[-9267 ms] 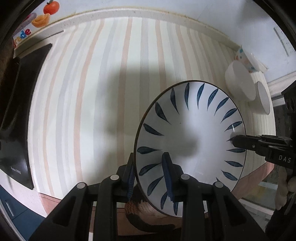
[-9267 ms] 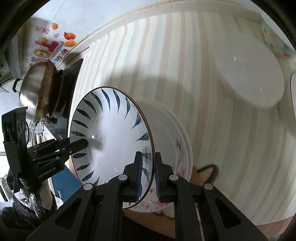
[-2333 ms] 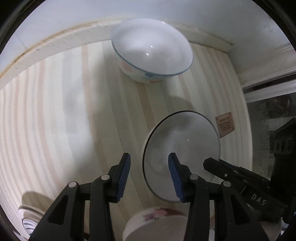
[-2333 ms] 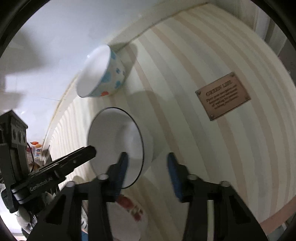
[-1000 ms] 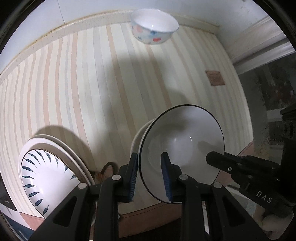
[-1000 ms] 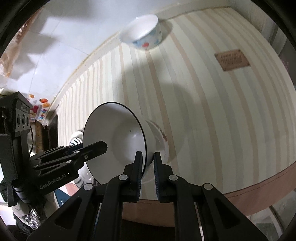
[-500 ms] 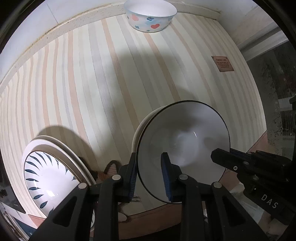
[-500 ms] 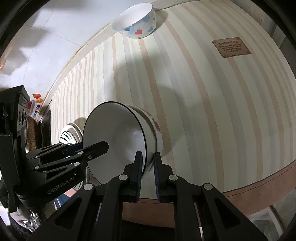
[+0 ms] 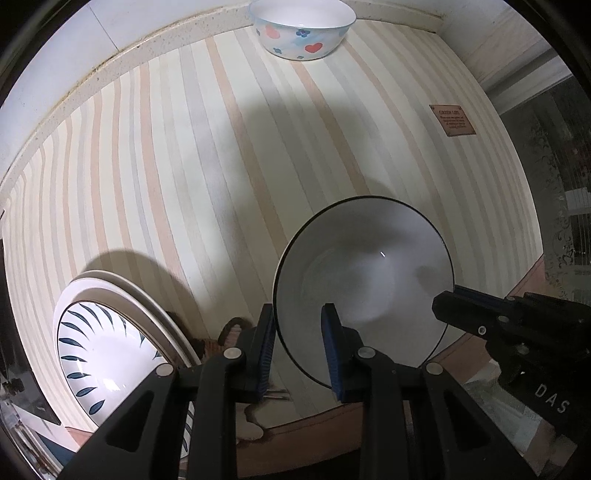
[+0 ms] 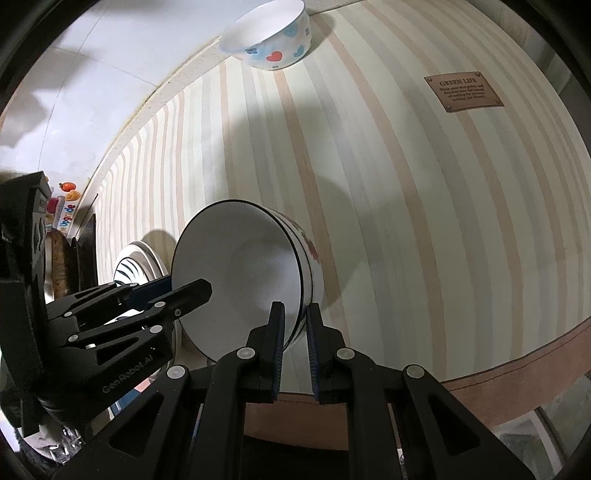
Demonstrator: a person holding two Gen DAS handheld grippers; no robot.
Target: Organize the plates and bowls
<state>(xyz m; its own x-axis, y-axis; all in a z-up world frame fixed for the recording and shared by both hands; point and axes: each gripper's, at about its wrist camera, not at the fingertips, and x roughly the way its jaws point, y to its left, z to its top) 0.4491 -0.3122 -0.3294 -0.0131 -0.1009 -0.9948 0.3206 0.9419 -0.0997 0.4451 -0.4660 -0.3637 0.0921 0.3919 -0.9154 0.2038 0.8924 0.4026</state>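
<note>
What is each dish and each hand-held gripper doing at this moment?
Left hand-held gripper: clamped on black-rimmed bowl's rim.
Right hand-held gripper: clamped on the opposite rim.
Black-rimmed bowl: nested in another bowl.
Heart-patterned bowl: upright, alone.
Blue-leaf plate: stacked on plates.

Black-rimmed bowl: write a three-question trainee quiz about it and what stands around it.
1. True or false: the left tongs and the right tongs both grip the rim of the black-rimmed bowl.
2. What sits right beneath it? A) a cutting board B) a floral bowl C) a saucepan lid
3. Fill in: the heart-patterned bowl stands at the far edge of the striped mat, beside the ____.

Key: 1 true; 2 B; 3 wall.
</note>
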